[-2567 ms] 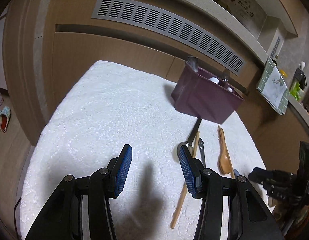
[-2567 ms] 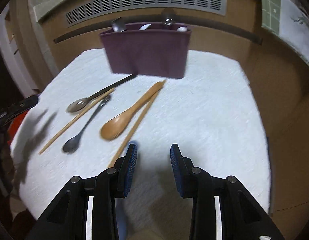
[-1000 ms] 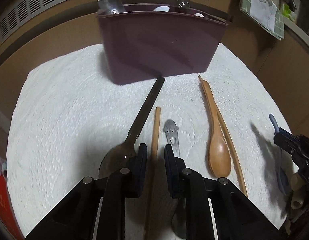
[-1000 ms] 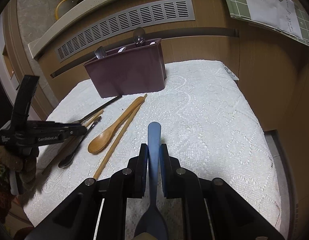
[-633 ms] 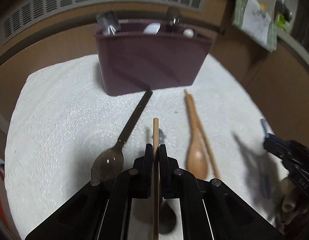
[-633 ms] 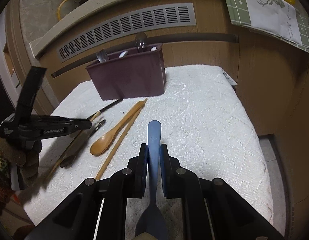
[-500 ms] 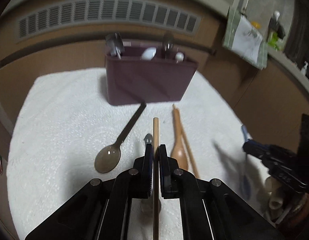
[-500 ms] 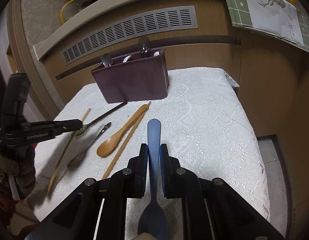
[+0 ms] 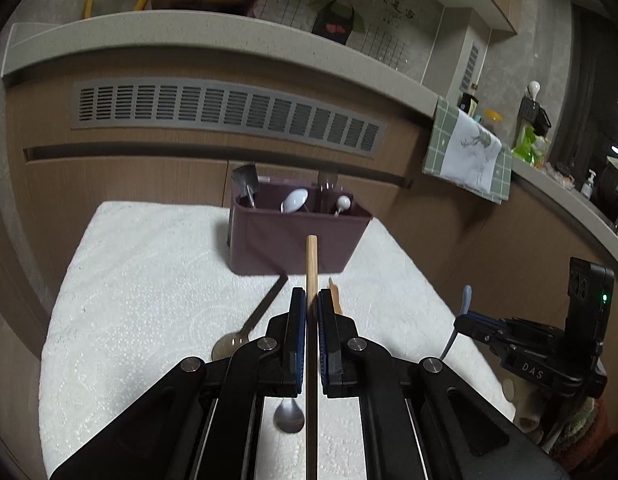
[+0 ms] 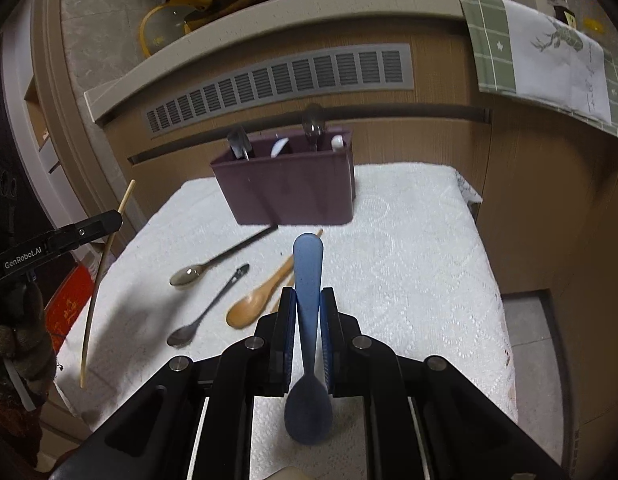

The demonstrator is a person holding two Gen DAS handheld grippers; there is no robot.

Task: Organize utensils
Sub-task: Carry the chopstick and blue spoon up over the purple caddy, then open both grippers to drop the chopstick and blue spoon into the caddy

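We see a wooden chopstick [image 9: 311,276] pinched in our left hand-held gripper [image 9: 312,300], lifted clear above the tabletop [image 9: 149,288] and pointing toward the maroon utensil caddy [image 9: 297,240]. Our right hand-held gripper [image 10: 308,304] is clamped on a blue spoon [image 10: 308,280], handle forward. Below lie a wooden spoon [image 10: 261,296], two metal spoons [image 10: 213,264] and a second chopstick on the white cloth

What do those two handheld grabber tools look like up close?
Both are black, angular linkages with silver pivot screws and blue ribbed pads on the fingers. The left gripper bears white "GenRobot.AI" lettering, the right gripper "DAS" and a small green light.
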